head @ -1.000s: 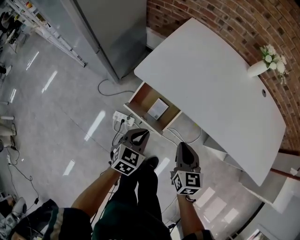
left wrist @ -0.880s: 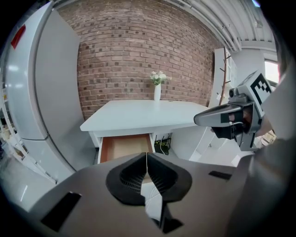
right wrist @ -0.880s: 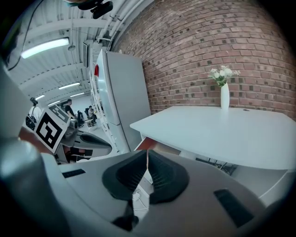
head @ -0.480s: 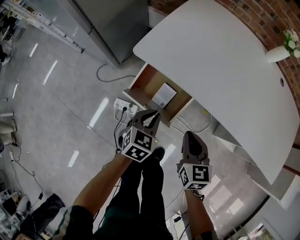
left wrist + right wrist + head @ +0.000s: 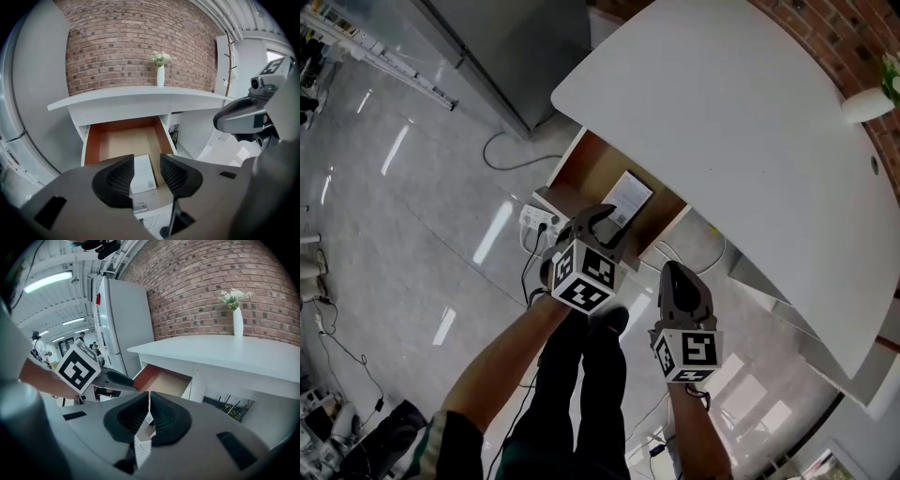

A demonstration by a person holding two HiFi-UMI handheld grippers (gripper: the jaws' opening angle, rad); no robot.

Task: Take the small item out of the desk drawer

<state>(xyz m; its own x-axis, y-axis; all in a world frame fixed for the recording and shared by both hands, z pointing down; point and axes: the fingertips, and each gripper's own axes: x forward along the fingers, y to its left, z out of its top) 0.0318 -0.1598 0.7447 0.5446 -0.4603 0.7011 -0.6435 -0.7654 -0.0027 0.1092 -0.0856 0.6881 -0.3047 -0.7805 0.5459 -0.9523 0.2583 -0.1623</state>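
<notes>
The desk drawer [image 5: 581,173] [image 5: 92,140] stands pulled out under the white desk [image 5: 750,141]. A small white flat item [image 5: 627,197] [image 5: 142,174] lies on its bottom, toward the front. My left gripper [image 5: 606,218] [image 5: 146,174] hovers over the drawer's front edge, its jaws opening with nothing between them; the item shows through the gap. My right gripper [image 5: 678,278] [image 5: 148,416] hangs lower right of the drawer, outside it, its jaws shut and holding nothing.
A white vase with flowers [image 5: 870,101] [image 5: 160,71] stands on the desk against the brick wall. A power strip with cables [image 5: 534,220] lies on the floor by the drawer. A grey cabinet [image 5: 511,47] stands to the left. The person's legs [image 5: 581,394] are below.
My left gripper has moved up to the drawer's front edge and its jaws have parted. The view has shifted closer to the desk; the right gripper stays beside it.
</notes>
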